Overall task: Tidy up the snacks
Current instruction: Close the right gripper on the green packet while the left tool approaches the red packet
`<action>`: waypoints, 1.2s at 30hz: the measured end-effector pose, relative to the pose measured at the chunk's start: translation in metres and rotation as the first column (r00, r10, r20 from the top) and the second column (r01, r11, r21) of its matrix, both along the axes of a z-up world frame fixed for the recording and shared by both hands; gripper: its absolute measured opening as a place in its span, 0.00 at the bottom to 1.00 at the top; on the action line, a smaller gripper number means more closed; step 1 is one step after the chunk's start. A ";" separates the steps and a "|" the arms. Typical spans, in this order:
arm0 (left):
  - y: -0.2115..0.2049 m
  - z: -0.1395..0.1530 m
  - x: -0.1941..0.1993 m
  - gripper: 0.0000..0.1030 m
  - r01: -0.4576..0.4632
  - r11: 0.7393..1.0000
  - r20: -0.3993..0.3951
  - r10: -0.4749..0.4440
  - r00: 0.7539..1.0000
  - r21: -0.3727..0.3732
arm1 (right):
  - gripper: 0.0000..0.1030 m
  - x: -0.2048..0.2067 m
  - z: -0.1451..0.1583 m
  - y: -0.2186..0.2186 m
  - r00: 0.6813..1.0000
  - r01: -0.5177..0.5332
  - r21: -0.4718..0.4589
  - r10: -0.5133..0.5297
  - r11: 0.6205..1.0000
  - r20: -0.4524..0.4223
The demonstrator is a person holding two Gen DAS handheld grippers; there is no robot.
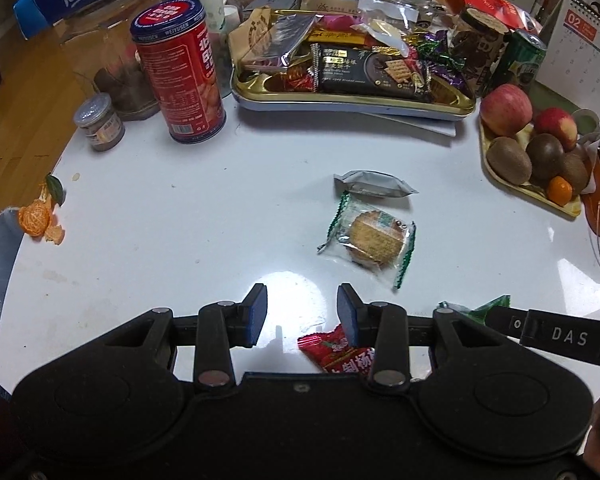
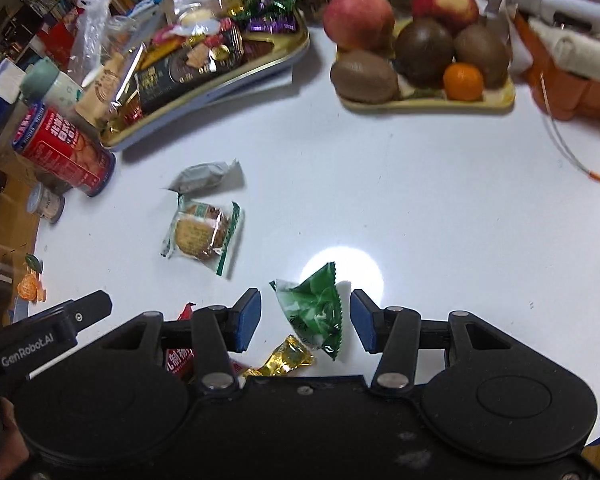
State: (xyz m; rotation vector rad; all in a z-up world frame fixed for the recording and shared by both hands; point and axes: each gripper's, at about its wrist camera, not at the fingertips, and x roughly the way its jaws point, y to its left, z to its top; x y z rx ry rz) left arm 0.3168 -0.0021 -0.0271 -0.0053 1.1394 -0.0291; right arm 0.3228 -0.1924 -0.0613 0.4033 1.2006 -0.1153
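Loose snacks lie on the white table: a clear cookie packet, a silver packet, a red packet, a gold candy and a green packet. My left gripper is open over bare table, its right finger over the red packet's corner. My right gripper is open; the green packet lies between its fingers, clear of both pads. A gold tray heaped with snacks stands at the back.
A tall red can and a small jar stand left of the gold tray. A fruit tray with apples and kiwis sits on the right. Orange peel lies at the table's left edge. Clutter fills the back.
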 end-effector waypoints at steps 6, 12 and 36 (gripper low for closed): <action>0.003 -0.010 0.004 0.47 -0.017 1.000 -0.050 0.017 0.999 -0.006 | 0.52 0.010 -0.019 0.009 0.999 0.002 -0.039 -0.003 0.999 -0.039; 0.004 -0.012 0.003 0.47 -0.011 0.999 -0.075 0.008 0.997 -0.040 | 0.54 0.018 -0.034 0.016 0.997 -0.020 -0.061 0.016 0.998 -0.076; -0.017 -0.033 -0.007 0.47 0.057 0.990 -0.146 -0.076 0.986 -0.129 | 0.34 0.017 -0.018 -0.003 0.999 0.036 -0.067 -0.037 0.997 -0.022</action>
